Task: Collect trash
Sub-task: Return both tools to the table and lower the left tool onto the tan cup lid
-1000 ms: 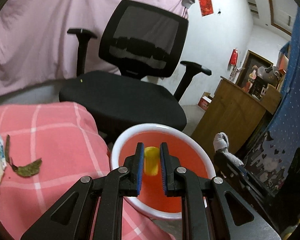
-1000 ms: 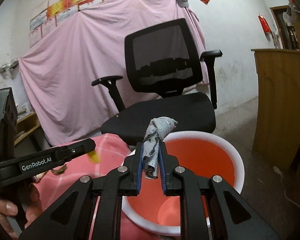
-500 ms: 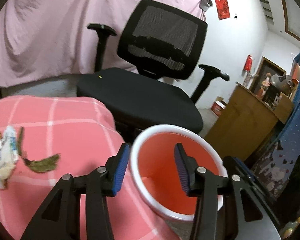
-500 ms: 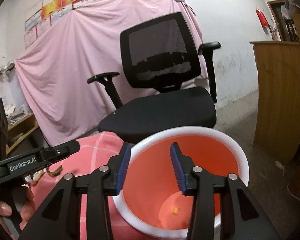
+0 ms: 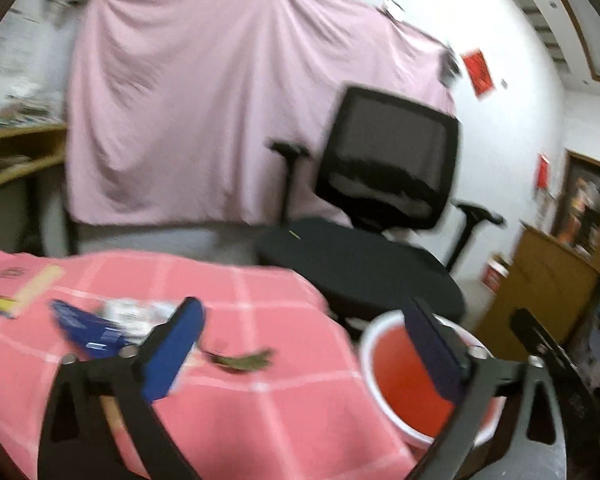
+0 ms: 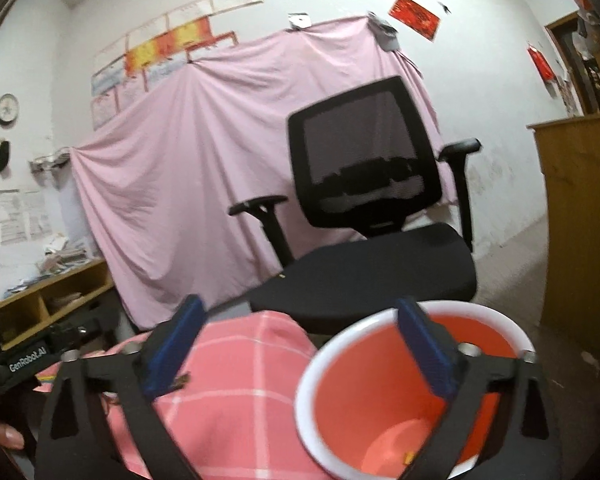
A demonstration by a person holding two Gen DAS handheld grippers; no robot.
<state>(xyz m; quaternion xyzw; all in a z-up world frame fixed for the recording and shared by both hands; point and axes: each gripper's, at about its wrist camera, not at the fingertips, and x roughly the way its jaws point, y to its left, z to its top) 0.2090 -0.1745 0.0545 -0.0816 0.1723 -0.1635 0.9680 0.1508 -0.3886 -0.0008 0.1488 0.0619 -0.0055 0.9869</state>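
The left tongs (image 5: 303, 344) are spreading, jaws wide, with nothing between the blue pads (image 5: 172, 354). They hang over the near edge of the desk, which is covered by a pink checked cloth (image 5: 236, 400). Trash still lies on that cloth: a dry brown leaf (image 5: 242, 360) just ahead of the left pad, a blue wrapper (image 5: 84, 326) further left, and a pale crumpled wrapper (image 5: 132, 310) behind it; this view is blurred, so finer detail is lost. The orange bin with a white rim (image 5: 403, 384) stands beside the right edge of the desk, partly behind the right pad.

The right tongs (image 6: 300, 346) are also spreading and carry nothing. Their right pad reaches over the orange bin (image 6: 379, 392), and a small yellow scrap (image 6: 408, 458) lies at the bottom. The left tongs' black body, lettered GenRobot.AI (image 6: 28, 362), shows at the left edge, a fingertip (image 6: 8, 438) below it.

A black mesh office chair (image 6: 363, 184) stands behind the bin, before a pink sheet (image 6: 204, 168) hung on the wall
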